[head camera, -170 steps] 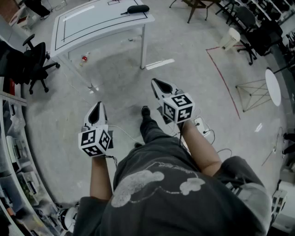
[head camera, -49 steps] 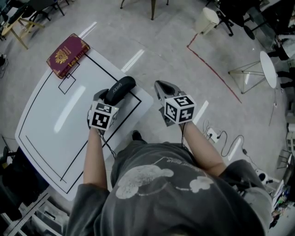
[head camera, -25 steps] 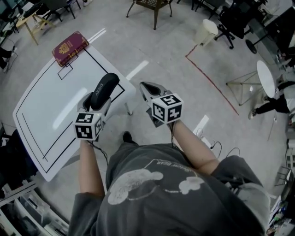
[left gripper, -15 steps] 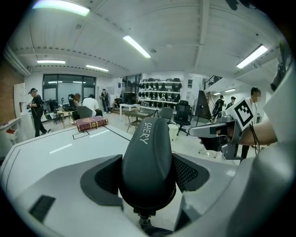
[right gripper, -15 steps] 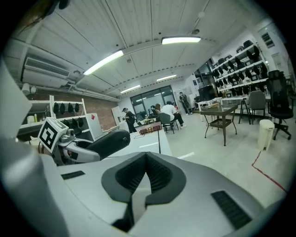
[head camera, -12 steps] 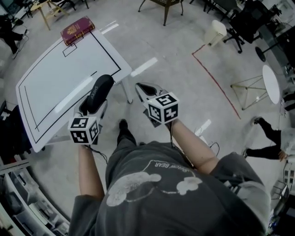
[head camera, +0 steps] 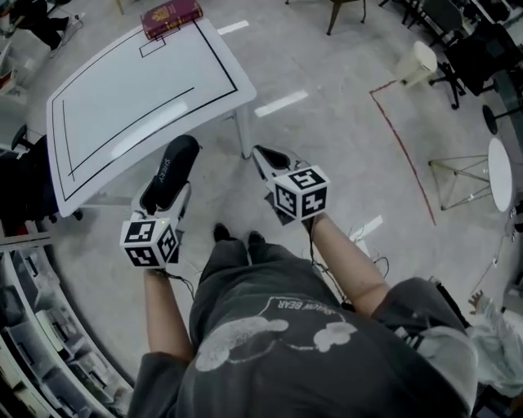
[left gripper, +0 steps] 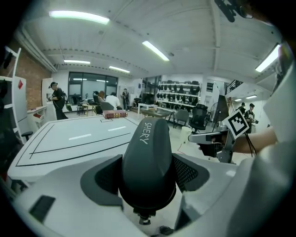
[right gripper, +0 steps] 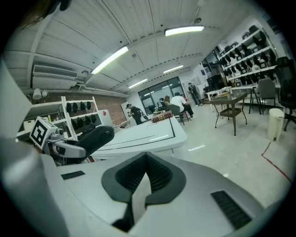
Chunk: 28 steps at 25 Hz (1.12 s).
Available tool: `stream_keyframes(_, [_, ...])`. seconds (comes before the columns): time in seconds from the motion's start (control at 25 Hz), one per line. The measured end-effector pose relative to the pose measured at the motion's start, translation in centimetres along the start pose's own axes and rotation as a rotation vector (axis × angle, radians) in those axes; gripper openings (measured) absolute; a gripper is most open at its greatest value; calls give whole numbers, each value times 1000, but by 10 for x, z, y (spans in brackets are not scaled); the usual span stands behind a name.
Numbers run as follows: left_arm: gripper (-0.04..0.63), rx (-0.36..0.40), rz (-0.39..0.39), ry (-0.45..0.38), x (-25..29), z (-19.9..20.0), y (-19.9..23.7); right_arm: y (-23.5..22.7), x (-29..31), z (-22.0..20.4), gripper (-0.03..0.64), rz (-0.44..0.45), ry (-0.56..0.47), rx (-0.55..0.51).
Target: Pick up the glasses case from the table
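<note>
The black glasses case is off the white table, held in the air over the floor just in front of the table's near edge. My left gripper is shut on it. In the left gripper view the case fills the middle, with a dark pad pressed on each side. My right gripper hangs to the right of it, over the floor, shut and empty. In the right gripper view its own pads meet, and the held case shows at the left.
A red book lies on the table's far corner. Shelving runs along the lower left. A round white stand, a beige bin and a red floor line are to the right. Several people stand far behind the table.
The left gripper took hold of the case on the table about two seconds ago. Both grippers have since drawn back, so the case is past the table's edge and the table lies farther off.
</note>
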<state>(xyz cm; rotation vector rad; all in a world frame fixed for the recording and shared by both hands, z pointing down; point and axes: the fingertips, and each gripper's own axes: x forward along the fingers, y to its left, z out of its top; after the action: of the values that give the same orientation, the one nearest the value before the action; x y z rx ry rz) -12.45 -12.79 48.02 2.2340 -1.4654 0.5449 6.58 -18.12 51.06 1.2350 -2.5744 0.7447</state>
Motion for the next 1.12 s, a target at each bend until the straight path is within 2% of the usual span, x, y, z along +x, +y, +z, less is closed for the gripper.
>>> stream_keyframes(0.16, [324,-9,13,24,-8,-12,0,4,1,-5,-2,14,17,-4])
stream_keyframes(0.36, [324,-57,31,30,-9,-21,4,3,7,-10,-2,28,47,-16])
stream_keyframes(0.6, [324,-67,38,29,-17,-32,5,11,13,-16,-2,44,62,-26])
stream_keyframes(0.88, [323,-80,46,1,-46,-43,18,48,11,-16,-2,55,50,-68])
stream_keyframes(1.12, [324,-78,25,-28,-89,-57,16,89,-15,-21,-2,41,27,-98])
